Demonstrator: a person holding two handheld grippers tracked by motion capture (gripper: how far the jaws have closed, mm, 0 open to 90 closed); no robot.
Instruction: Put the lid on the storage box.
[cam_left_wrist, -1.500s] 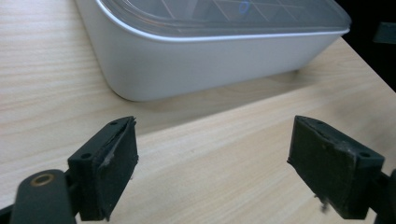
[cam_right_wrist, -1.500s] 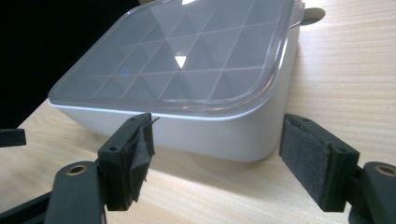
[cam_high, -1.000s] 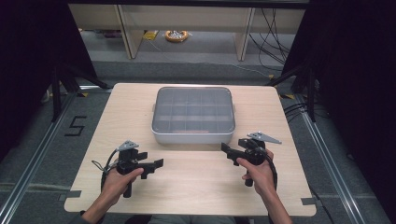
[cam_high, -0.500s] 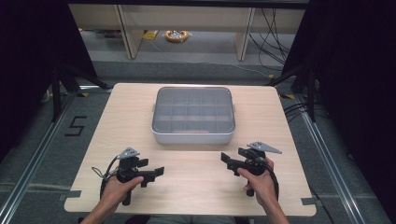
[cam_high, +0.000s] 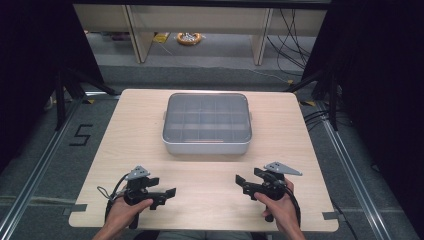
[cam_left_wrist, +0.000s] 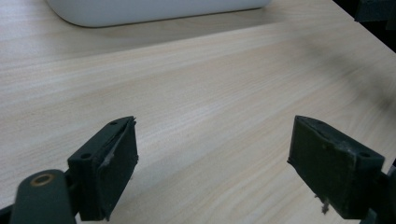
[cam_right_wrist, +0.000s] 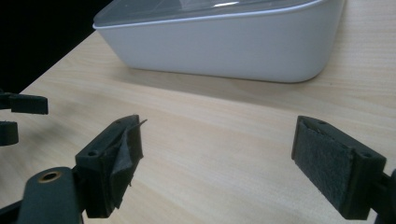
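A white box with a clear lid over a grid of compartments (cam_high: 206, 123) sits mid-table, lid on. My left gripper (cam_high: 165, 186) is held low over the near left of the table, jaws wide apart and pointing right, nothing between them; in the left gripper view (cam_left_wrist: 219, 158) bare wood lies between its pads and the box's base (cam_left_wrist: 140, 9) is at the top edge. My right gripper (cam_high: 247, 176) is over the near right, jaws pointing left, open and empty (cam_right_wrist: 233, 163). The box's wall (cam_right_wrist: 224, 42) stands ahead of it.
The light wooden table (cam_high: 210, 200) ends just behind both hands. The left gripper's jaw tips (cam_right_wrist: 18, 116) show at the left edge of the right gripper view. Beyond the table are shelf legs, a yellow object (cam_high: 189, 37), cables (cam_high: 295, 45) and a floor mark "5" (cam_high: 81, 135).
Both hands have drawn back toward the near edge of the table, away from the box. Both grippers have stayed open and empty.
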